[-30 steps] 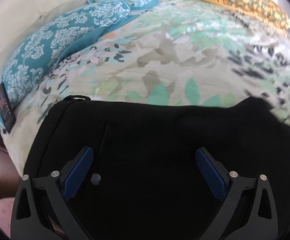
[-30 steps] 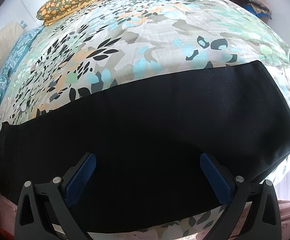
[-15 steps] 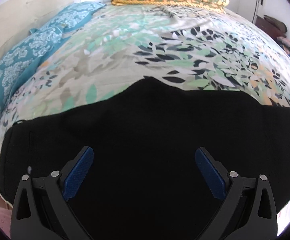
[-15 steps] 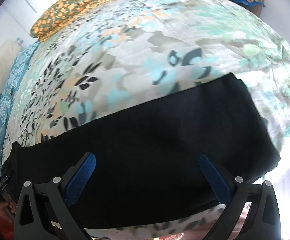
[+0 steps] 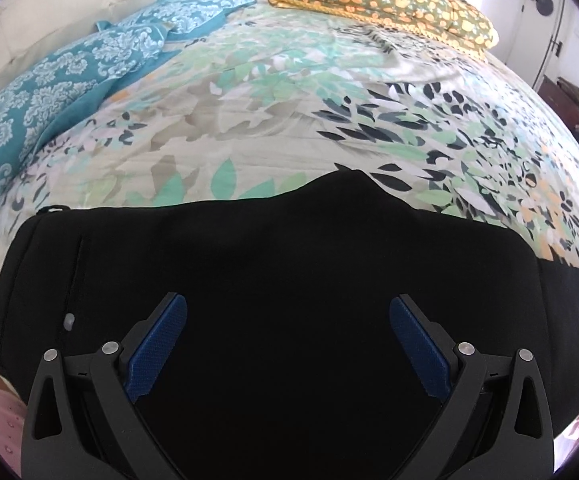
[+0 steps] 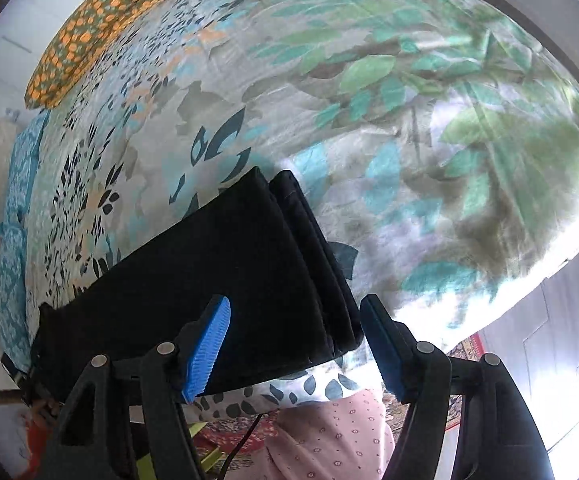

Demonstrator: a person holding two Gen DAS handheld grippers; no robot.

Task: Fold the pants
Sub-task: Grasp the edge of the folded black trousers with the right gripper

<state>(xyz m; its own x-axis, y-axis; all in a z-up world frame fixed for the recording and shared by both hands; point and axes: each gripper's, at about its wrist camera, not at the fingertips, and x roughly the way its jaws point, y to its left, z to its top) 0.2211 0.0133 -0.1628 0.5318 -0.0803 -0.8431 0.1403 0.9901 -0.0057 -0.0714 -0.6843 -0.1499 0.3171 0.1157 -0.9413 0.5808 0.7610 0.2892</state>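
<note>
Black pants (image 5: 273,264) lie flat along the near edge of a bed, legs laid one on the other. In the left wrist view my left gripper (image 5: 288,320) is open and empty above the waist end, with a pocket slit and small button to its left. In the right wrist view my right gripper (image 6: 294,322) is open, its blue pads either side of the stacked leg hems (image 6: 309,240) at the pants' (image 6: 209,272) right end. It holds nothing.
The bed has a leaf-print cover (image 5: 289,120). Teal patterned pillows (image 5: 69,72) lie at the left, an orange-dotted folded blanket (image 5: 385,4) at the far side. The bed edge (image 6: 289,392) is close below the pants, with pink fabric (image 6: 329,432) beneath.
My right gripper has swung right to the hem end of the pants and narrowed a little. My left gripper's view has shifted back left towards the waist.
</note>
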